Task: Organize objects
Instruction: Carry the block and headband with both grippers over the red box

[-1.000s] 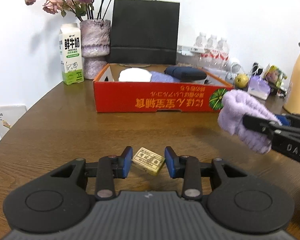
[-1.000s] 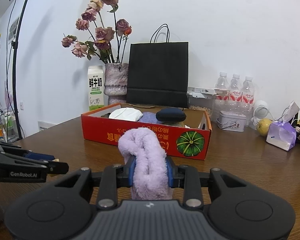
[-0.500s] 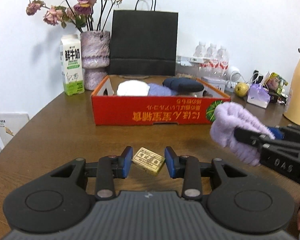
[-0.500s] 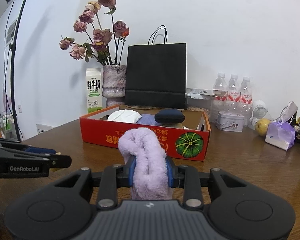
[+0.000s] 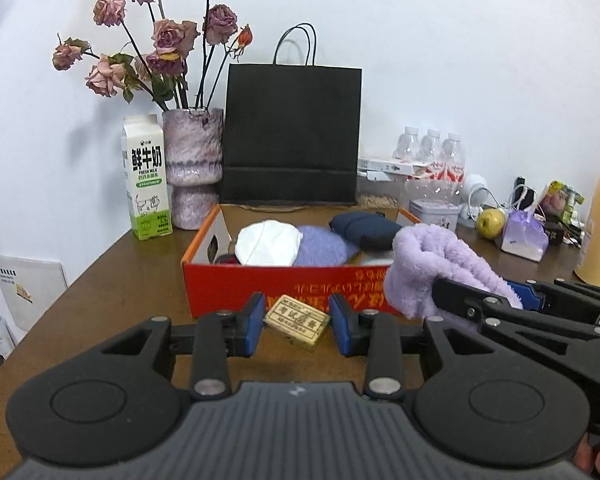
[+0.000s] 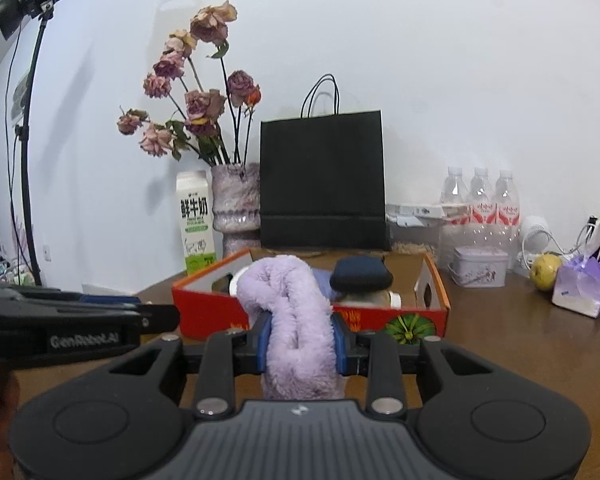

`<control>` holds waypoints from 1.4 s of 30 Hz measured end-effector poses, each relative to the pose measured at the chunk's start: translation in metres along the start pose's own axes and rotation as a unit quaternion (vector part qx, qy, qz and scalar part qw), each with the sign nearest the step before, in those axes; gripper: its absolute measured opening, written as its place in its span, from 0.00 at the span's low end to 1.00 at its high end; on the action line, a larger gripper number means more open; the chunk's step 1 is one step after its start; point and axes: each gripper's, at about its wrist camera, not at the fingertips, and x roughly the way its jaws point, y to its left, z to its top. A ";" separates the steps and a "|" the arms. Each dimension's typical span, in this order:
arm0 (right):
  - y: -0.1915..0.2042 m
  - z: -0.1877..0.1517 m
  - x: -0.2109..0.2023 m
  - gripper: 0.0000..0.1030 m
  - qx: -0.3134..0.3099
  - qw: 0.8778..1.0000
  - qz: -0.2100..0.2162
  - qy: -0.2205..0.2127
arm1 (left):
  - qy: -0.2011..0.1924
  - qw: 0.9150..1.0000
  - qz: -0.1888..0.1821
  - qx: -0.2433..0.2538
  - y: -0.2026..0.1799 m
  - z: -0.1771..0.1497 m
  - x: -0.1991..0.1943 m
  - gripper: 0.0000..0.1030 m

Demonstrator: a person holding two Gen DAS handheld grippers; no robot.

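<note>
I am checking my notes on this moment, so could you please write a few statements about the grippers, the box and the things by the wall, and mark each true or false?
1. The right gripper is shut on a purple fluffy cloth. True.
2. The left gripper is empty. False: it is shut on a small gold block.
3. The red box already holds a white item and a navy pouch. True.
4. The milk carton lies inside the box. False: it stands upright outside, beside the vase.
5. A black bag stands behind the box. True.

Left gripper (image 5: pixel 296 324) and right gripper (image 6: pixel 300 344), both clamped, loaded.
</note>
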 end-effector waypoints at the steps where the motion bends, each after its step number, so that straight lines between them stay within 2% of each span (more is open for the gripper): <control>1: 0.000 0.003 0.003 0.28 0.001 1.000 -0.001 -0.003 | -0.001 1.000 0.002 -0.003 0.000 0.003 0.003 0.35; 11: -0.009 0.027 0.034 0.28 0.010 1.000 -0.018 -0.022 | -0.019 0.999 0.018 -0.025 0.002 0.030 0.033 0.35; 18: -0.018 0.030 0.060 0.28 0.014 0.999 -0.025 -0.013 | -0.016 0.999 0.021 -0.035 0.002 0.041 0.059 0.35; 31: -0.032 0.044 0.103 0.28 0.014 0.999 -0.033 -0.022 | -0.020 0.998 0.024 -0.063 0.009 0.060 0.103 0.35; 42: -0.037 0.048 0.144 0.28 0.004 0.999 -0.028 -0.017 | -0.011 0.997 0.024 -0.066 0.011 0.070 0.143 0.35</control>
